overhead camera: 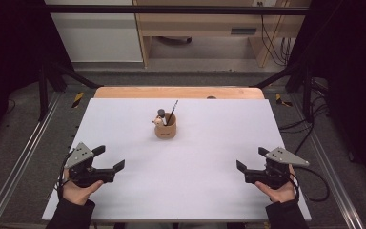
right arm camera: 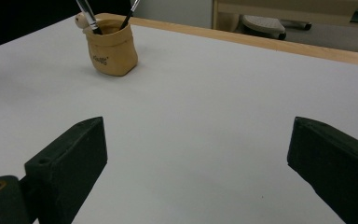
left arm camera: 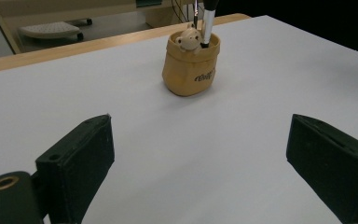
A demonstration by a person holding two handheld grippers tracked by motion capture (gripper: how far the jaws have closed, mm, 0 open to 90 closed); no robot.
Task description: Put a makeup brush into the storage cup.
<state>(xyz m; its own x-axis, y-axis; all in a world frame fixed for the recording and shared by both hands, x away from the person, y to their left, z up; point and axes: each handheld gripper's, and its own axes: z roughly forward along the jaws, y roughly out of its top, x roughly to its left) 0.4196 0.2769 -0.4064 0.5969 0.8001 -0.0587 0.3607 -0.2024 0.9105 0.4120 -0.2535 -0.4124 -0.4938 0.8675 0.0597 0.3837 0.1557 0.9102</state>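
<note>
Two grippers wait near the desk's [overhead camera: 124, 191] front corners: your left gripper [overhead camera: 110, 165] and your right gripper [overhead camera: 250, 166], each with jaws spread wide and nothing between them. The tan pot [overhead camera: 166, 129] stands well apart from both, around the middle of the desk toward its back edge, upright, with two brushes [overhead camera: 172, 111] leaning in it. This looks like the gap between steps. Next you need to reach inward, line the jaws around a brush handle, and close gently.
</note>
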